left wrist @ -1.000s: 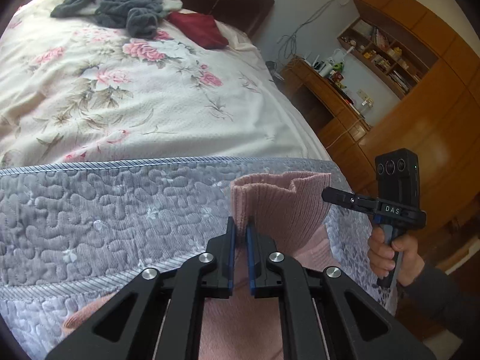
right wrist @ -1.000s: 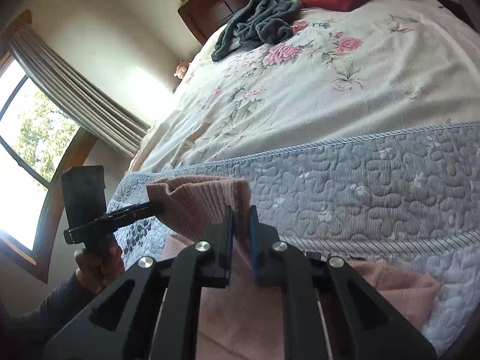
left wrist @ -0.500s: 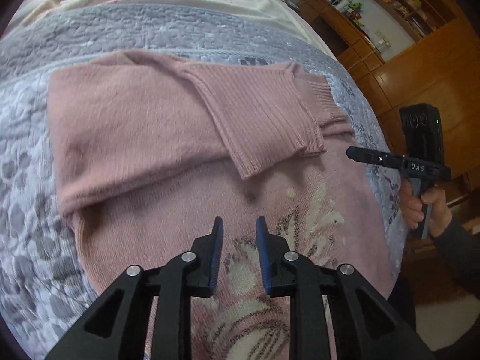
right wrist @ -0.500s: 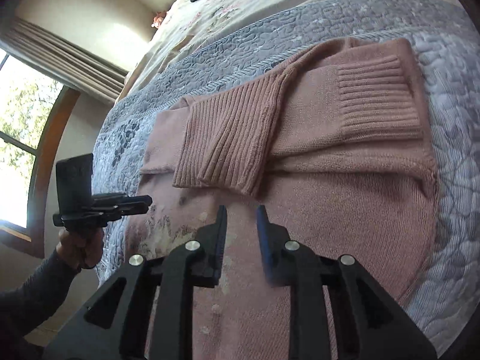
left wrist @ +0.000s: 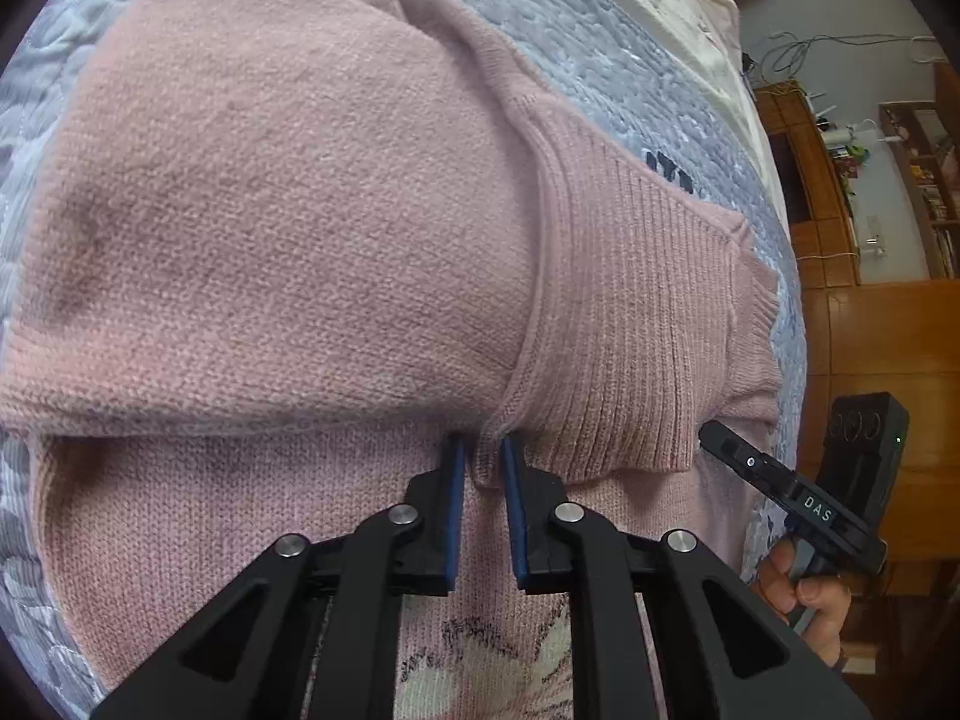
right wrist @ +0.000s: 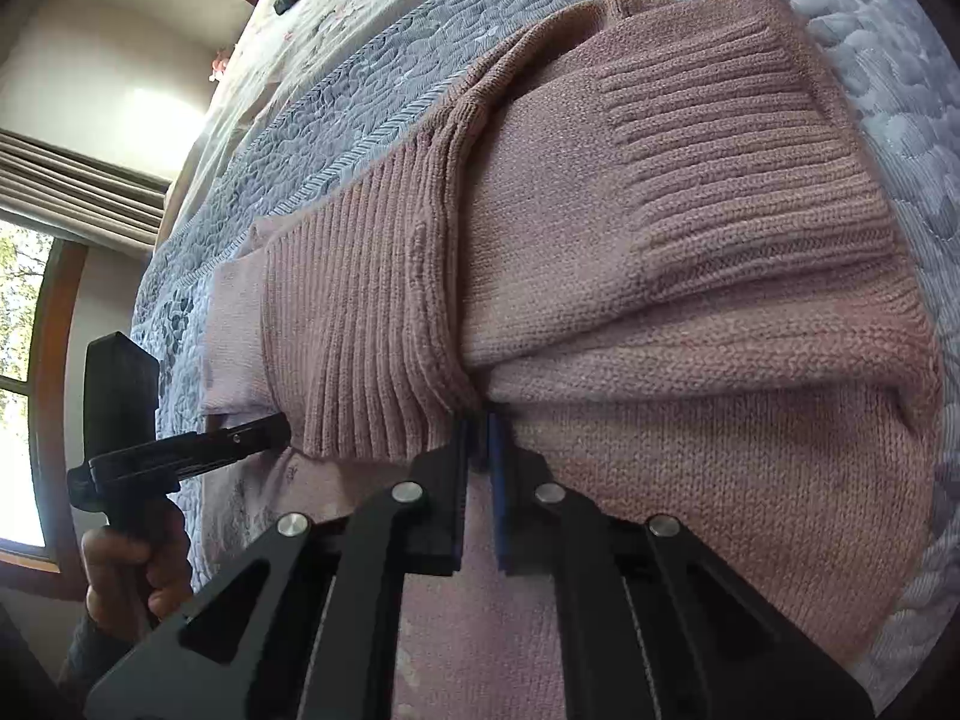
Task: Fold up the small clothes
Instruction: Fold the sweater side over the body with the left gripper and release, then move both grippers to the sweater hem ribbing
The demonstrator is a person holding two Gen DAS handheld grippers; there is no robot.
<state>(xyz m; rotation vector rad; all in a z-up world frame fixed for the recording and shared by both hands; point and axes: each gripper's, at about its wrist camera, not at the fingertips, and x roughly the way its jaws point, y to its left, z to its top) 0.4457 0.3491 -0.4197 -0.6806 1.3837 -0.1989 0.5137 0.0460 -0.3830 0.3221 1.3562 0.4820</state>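
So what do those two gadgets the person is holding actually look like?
Both are matte black. The left gripper and right gripper each have two angular arms with silver rivets and blue-lined jaws. The pistol-style handle reads "DAS". A dark sleeve shows.

1. Sweater (left wrist: 288, 228): pink knit, matt, fuzzy; ribbed cuff (right wrist: 750, 156).
2. Bedspread (right wrist: 372, 60) under sweater: grey quilted cloth, slight sheen.
3. Fingers (left wrist: 451, 504): matt black plastic w/ blue pads, metal rivets.
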